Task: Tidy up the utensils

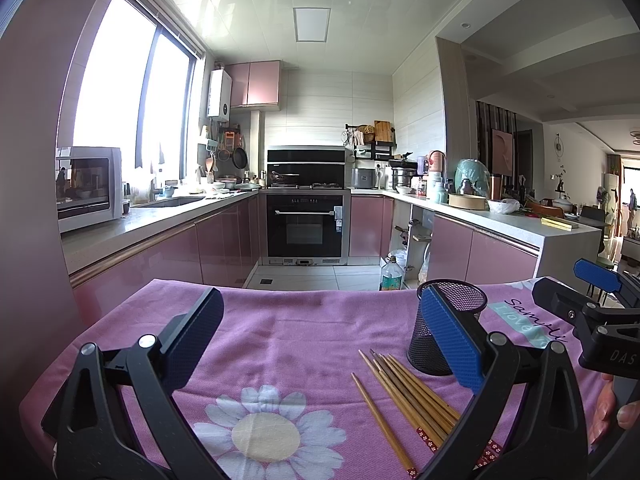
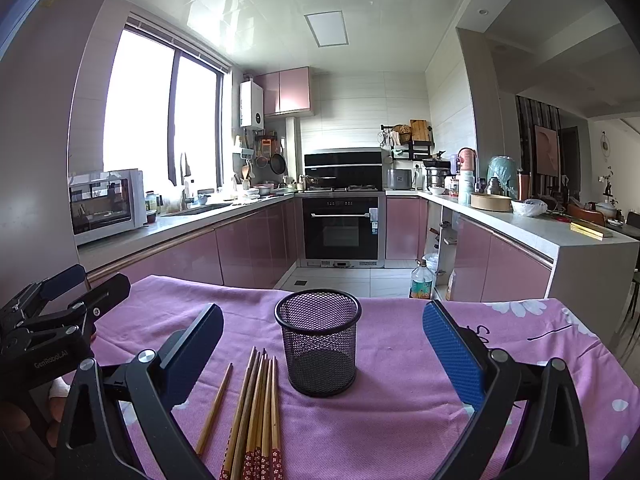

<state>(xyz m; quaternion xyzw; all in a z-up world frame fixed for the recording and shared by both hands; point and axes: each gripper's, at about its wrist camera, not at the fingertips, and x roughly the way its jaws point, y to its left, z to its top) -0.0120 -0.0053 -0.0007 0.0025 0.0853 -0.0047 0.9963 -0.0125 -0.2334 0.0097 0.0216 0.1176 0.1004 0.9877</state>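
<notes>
Both grippers hang over the near side of the table (image 2: 400, 420), draped in a pink flowered cloth (image 1: 280, 344), and there is plenty of bare cloth to work in. The left gripper (image 1: 320, 336) is spread wide with nothing between its blue pads; ahead of it the cloth runs clear to the far edge, where the table drops off to the kitchen floor. The right gripper (image 2: 324, 344) is just as wide apart and empty, and the one black mesh cup (image 2: 319, 340) stands upright between its fingers, set back from the far edge with open cloth to its right.

The chopsticks (image 2: 256, 408) lie flat just left of the cup, near it but not touching. Count them: one lies off on its own to the left, and a tight bundle of about six sits beside it, patterned red ends pointing toward the camera. From the left wrist view that same pile (image 1: 404, 396) lies just inside the right finger, with the cup (image 1: 444, 328) partly behind that finger's pad. The right gripper (image 1: 600, 300) shows at that view's far right edge.
</notes>
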